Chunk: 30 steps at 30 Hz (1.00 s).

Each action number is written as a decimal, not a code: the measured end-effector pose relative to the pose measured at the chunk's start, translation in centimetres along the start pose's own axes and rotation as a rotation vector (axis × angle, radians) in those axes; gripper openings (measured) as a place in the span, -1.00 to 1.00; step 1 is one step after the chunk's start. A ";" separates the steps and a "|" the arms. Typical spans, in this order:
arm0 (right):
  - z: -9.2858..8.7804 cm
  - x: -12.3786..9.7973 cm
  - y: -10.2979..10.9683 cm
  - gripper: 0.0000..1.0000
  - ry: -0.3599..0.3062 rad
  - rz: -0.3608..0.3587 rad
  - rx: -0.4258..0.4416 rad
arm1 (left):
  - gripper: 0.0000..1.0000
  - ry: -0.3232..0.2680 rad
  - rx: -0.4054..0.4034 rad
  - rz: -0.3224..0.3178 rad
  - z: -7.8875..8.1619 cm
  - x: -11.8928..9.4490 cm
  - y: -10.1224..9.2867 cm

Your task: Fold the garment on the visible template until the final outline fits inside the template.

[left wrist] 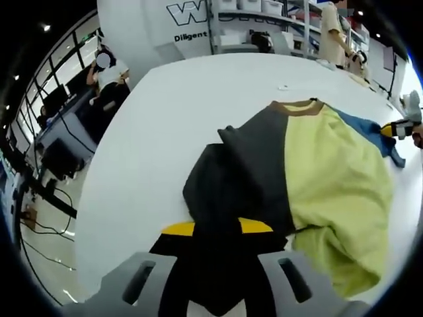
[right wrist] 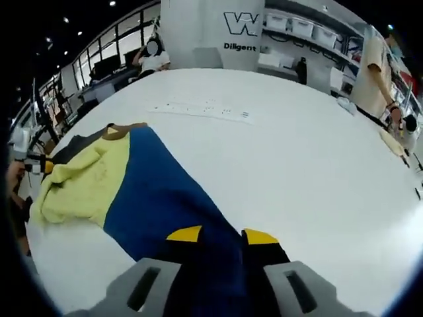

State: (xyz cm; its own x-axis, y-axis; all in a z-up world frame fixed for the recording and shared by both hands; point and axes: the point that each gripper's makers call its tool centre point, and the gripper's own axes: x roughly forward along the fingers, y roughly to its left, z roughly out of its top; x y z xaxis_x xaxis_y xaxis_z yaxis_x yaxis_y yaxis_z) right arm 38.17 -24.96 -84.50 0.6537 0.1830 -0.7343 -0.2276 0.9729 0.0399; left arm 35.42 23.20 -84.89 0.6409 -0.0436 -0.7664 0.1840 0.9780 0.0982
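Garment on white table, clamped by left hand-held gripper and right hand-held gripper.

Bright, even overhead light from ceiling spots; the white table glares softly with faint shadows. Fisheye bending curves the edges in both views. Near jaws look soft, background shelves slightly blurred.
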 end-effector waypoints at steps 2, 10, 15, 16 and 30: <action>0.4 -0.4 0.6 -0.44 -0.021 0.020 0.015 | -0.24 -0.015 0.000 0.004 0.3 -0.5 0.1; 1.0 -1.4 4.5 0.13 -0.076 0.121 0.036 | 0.05 -0.063 -0.003 -0.048 1.1 -2.2 -1.5; 1.3 -2.1 6.1 0.41 -0.103 0.164 0.042 | 0.30 -0.081 0.006 -0.060 1.3 -2.9 -2.2; 1.3 -2.2 6.4 0.48 -0.106 0.173 0.044 | 0.35 -0.083 0.003 -0.065 1.4 -2.9 -2.3; 0.7 -4.2 11.2 0.93 -0.149 0.285 0.039 | 0.62 -0.104 0.062 -0.134 0.9 -5.5 -5.8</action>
State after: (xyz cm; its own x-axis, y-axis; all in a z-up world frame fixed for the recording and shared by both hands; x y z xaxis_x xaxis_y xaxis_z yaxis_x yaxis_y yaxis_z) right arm 33.33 -14.73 -80.50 0.6668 0.4646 -0.5826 -0.3909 0.8837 0.2574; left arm 31.50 17.55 -80.68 0.6806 -0.1972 -0.7056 0.3166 0.9477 0.0406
